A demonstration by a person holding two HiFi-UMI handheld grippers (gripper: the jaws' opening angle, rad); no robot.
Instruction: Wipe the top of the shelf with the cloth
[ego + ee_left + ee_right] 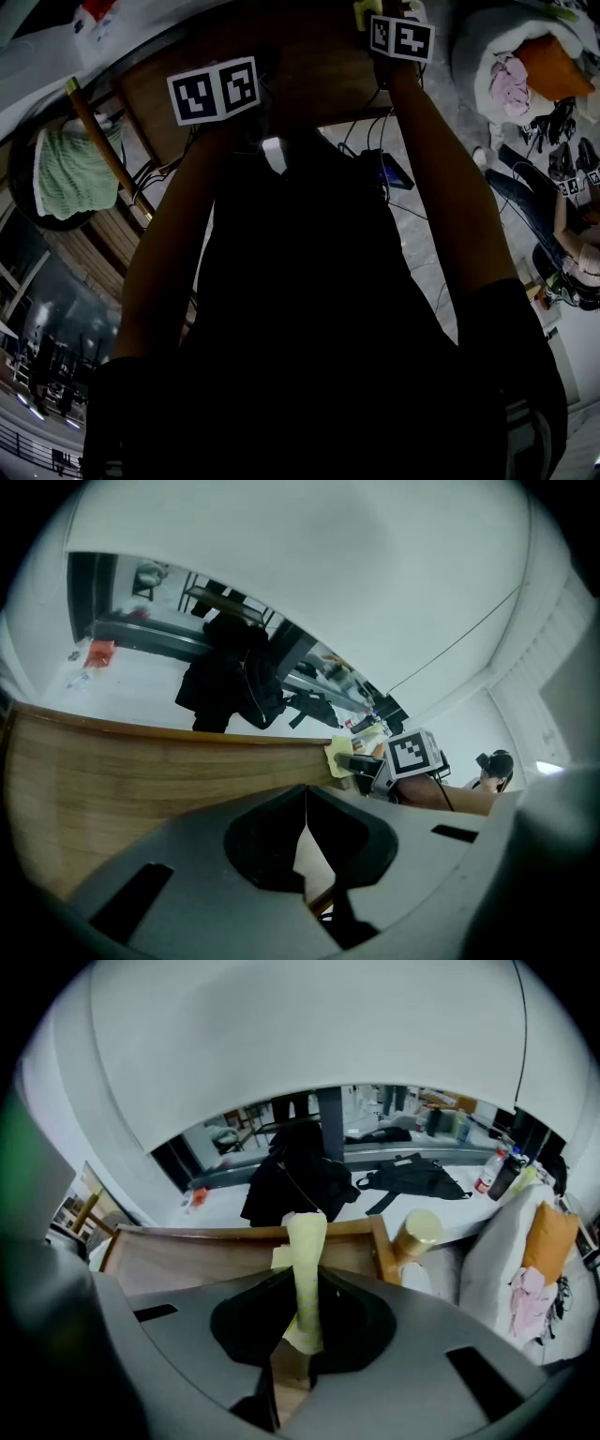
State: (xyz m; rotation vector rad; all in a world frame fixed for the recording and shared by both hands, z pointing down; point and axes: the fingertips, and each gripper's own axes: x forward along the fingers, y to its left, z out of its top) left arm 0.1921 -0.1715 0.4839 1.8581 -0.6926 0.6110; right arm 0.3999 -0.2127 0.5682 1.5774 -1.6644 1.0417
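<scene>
Cloth [306, 1260]: judged soft, light, limp. Bunched end clamped in right gripper [298, 1340], remainder extended toward 12 o'clock over shelf top [187, 1260]. Left gripper [307, 816] fully closed, nothing held.

Both arms reach forward and away from the body in the head view, the left arm [161, 272] and the right arm [450, 197] running nearly side by side, the right stretched a little farther. Each ends in a tool topped by its marker cube, the left cube [214, 89] nearer the body than the right cube [401, 37]. The left tool [306, 803] has its jaws brought together with nothing between them. The right tool [302, 1321] has its jaws pressed onto a pale yellow cloth [306, 1260], which stands up in a narrow strip from the pinch.
</scene>
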